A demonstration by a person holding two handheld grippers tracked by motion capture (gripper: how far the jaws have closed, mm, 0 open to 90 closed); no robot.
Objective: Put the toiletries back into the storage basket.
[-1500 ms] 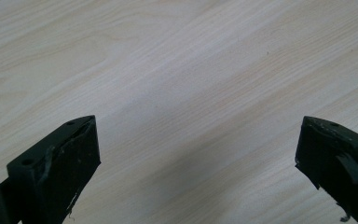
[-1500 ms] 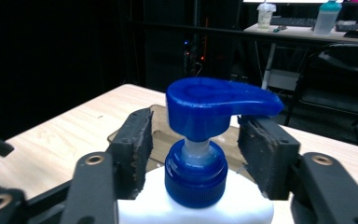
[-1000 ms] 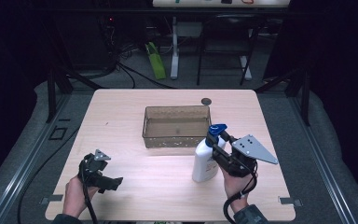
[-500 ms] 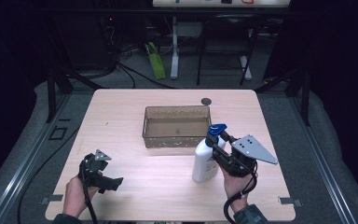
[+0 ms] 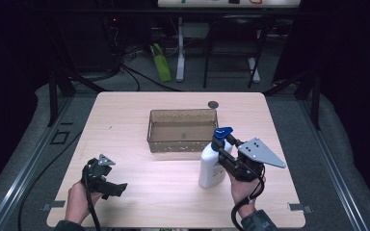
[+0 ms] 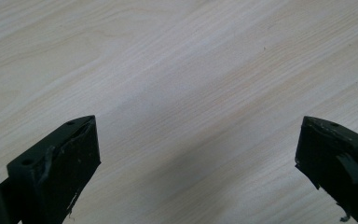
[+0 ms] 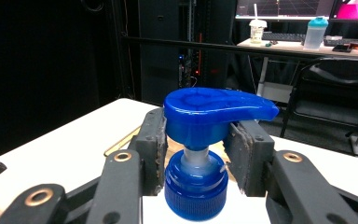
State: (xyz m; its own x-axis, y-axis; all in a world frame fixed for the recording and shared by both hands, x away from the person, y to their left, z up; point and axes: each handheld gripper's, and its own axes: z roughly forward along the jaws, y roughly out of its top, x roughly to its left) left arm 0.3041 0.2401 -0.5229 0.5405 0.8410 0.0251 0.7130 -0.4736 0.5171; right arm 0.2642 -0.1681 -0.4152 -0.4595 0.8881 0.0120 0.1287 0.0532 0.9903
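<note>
High view: right gripper (image 5: pixel 220 144), at five o'clock, clamps the pump bottle (image 5: pixel 212 166) near the basket (image 5: pixel 183 143); left gripper (image 5: pixel 118 188), seven o'clock, gapes empty. Nothing has shifted since earlier.

Ahead of the right gripper (image 5: pixel 220 144) stands the brown basket (image 5: pixel 183 130), its near wall just beyond the pump bottle (image 5: pixel 212 166) clamped between the jaws. A small dark disc (image 5: pixel 213 104) lies past the basket near the table's far edge. To that gripper's left, bare table (image 5: pixel 159 192) runs across to the left gripper (image 5: pixel 117 188). The left gripper's jaws stand wide apart over plain wood (image 6: pixel 182 93), nothing between or ahead of them. Right of the right gripper, open tabletop reaches the edge.
</note>
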